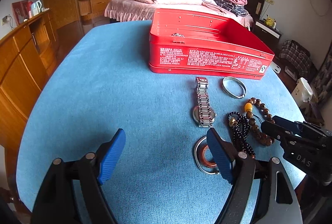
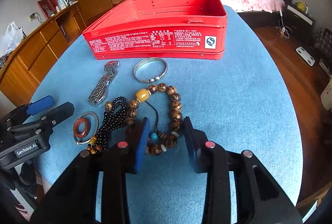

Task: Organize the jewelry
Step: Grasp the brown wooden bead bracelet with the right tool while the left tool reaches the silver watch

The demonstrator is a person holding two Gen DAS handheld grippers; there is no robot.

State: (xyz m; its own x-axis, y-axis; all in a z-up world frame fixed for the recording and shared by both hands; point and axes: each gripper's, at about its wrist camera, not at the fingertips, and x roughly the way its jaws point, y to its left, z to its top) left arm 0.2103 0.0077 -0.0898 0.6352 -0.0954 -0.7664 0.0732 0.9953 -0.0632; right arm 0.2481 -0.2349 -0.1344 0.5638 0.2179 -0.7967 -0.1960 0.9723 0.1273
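Right claw over the wooden bead bracelet, left claw wide and empty

I angle my right claw (image 2: 166, 141) steeply down, jaws narrowed either side of the near part of the wooden bead bracelet (image 2: 176, 103); can't tell if pads press yet. Left claw (image 1: 166, 153) hangs wide, empty, above the counter (image 1: 103, 89) by the ring pair (image 1: 200, 153). All of it lies loose before the open red tin (image 2: 157, 41), likely the destination.
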